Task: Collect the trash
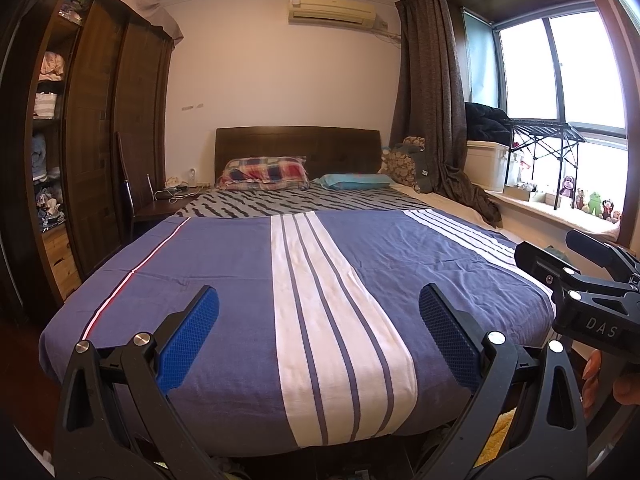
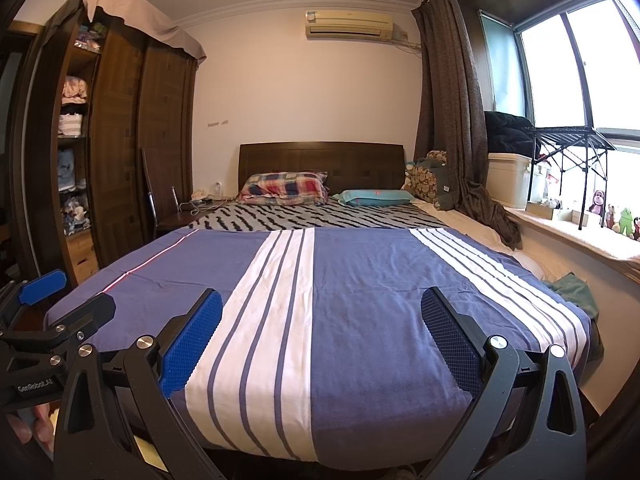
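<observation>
I see no trash item in either view. My left gripper point(image 1: 319, 304) is open and empty, held over the foot of a bed with a blue and white striped cover point(image 1: 224, 264). My right gripper point(image 2: 322, 306) is open and empty over the same cover point(image 2: 360, 280). The right gripper also shows at the right edge of the left wrist view point(image 1: 576, 268), and the left gripper shows at the left edge of the right wrist view point(image 2: 60, 296). A crumpled green cloth point(image 2: 572, 288) lies at the bed's right edge.
A dark wooden wardrobe point(image 1: 100, 140) with open shelves of clothes stands at left. Pillows point(image 1: 266, 172) lie by the headboard. A nightstand point(image 2: 176, 216) holds cables. A curtain point(image 1: 432, 92), a window sill with toys point(image 2: 616, 216) and a folding rack point(image 2: 568, 140) are at right.
</observation>
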